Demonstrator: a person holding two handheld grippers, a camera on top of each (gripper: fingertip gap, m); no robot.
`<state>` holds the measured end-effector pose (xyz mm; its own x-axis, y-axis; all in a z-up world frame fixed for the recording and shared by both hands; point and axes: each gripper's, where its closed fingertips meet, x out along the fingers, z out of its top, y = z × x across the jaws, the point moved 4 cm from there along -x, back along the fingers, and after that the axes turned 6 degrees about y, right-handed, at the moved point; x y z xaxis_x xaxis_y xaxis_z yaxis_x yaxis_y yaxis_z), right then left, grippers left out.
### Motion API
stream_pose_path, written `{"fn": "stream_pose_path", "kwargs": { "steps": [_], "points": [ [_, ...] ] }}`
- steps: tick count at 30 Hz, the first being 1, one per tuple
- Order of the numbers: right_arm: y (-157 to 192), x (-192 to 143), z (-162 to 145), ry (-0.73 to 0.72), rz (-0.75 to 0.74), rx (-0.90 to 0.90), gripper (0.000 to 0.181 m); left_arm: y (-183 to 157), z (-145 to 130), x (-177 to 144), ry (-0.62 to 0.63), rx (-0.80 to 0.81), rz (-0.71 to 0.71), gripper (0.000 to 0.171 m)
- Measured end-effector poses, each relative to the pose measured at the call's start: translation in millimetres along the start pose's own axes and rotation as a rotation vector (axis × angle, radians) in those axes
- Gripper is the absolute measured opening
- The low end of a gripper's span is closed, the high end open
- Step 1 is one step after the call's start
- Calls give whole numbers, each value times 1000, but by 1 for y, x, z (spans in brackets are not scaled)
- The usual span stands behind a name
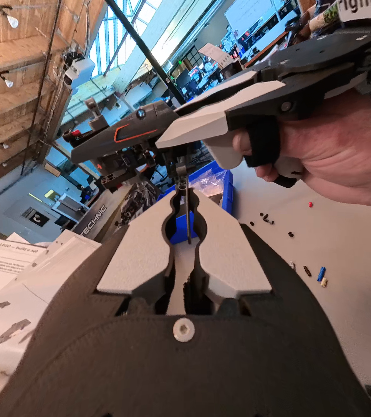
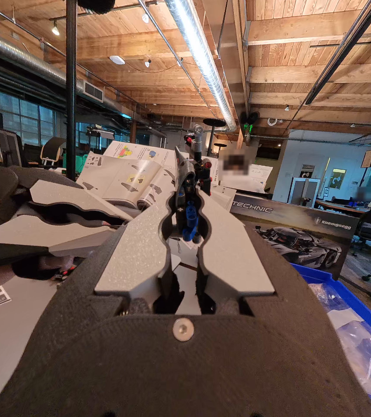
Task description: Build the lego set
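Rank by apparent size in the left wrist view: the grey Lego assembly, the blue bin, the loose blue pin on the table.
1. Grey Lego assembly, though it sits nearer the camera, which inflates it.
2. Blue bin, partly hidden.
3. Loose blue pin, clearly smallest.

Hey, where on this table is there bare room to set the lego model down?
The white table is bare between the blue bin and the loose small pieces, under the hand. The side with the manuals and set box is crowded.
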<state>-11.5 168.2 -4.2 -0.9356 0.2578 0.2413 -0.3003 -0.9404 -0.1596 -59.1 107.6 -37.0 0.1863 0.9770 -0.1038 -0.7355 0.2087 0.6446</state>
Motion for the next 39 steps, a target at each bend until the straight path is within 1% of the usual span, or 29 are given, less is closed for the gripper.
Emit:
{"fn": "stream_pose_path", "kwargs": {
  "steps": [2, 5, 8, 11, 16, 22, 25, 26, 29, 31, 33, 36, 37, 39],
  "points": [
    [1, -1, 3, -9, 8, 25, 14, 1, 2, -1, -22, 22, -12, 5],
    [6, -1, 11, -47, 45, 69, 15, 8, 3, -5, -73, 9, -35, 5],
    [11, 1, 18, -93, 100, 156, 17, 14, 5, -12, -120, 26, -51, 5],
    [11, 4, 19, -120, 142, 254, 24, 20, 1, -13, -115, 68, -42, 5],
    [1, 7, 12, -148, 216, 432, 28, 23, -8, -11, -111, 95, -59, 5],
    [-7, 6, 4, -151, 261, 525, 36, 28, -13, -9, -127, 91, -61, 5],
    [-7, 2, 5, -144, 280, 515, 40, 28, -14, -7, -126, 112, -71, 5],
    [-6, 2, 4, -123, 295, 512, 42, 29, -13, -7, -129, 121, -61, 5],
    [-5, 3, -1, -61, 311, 524, 41, 27, -12, -7, -130, 147, -63, 5],
    [-6, 6, -6, -22, 307, 522, 38, 24, -11, -7, -138, 163, -71, 5],
    [-4, 7, -8, 1, 305, 477, 32, 23, -10, -7, -143, 171, -73, 5],
    [-3, 6, -7, 19, 299, 425, 28, 22, -8, -6, -152, 171, -73, 5],
    [-3, 6, -7, 25, 295, 405, 19, 22, -8, -6, -155, 171, -78, 5],
    [-4, 6, -5, 19, 270, 368, 17, 21, -5, -6, -166, 164, -81, 5]
  ]
}}
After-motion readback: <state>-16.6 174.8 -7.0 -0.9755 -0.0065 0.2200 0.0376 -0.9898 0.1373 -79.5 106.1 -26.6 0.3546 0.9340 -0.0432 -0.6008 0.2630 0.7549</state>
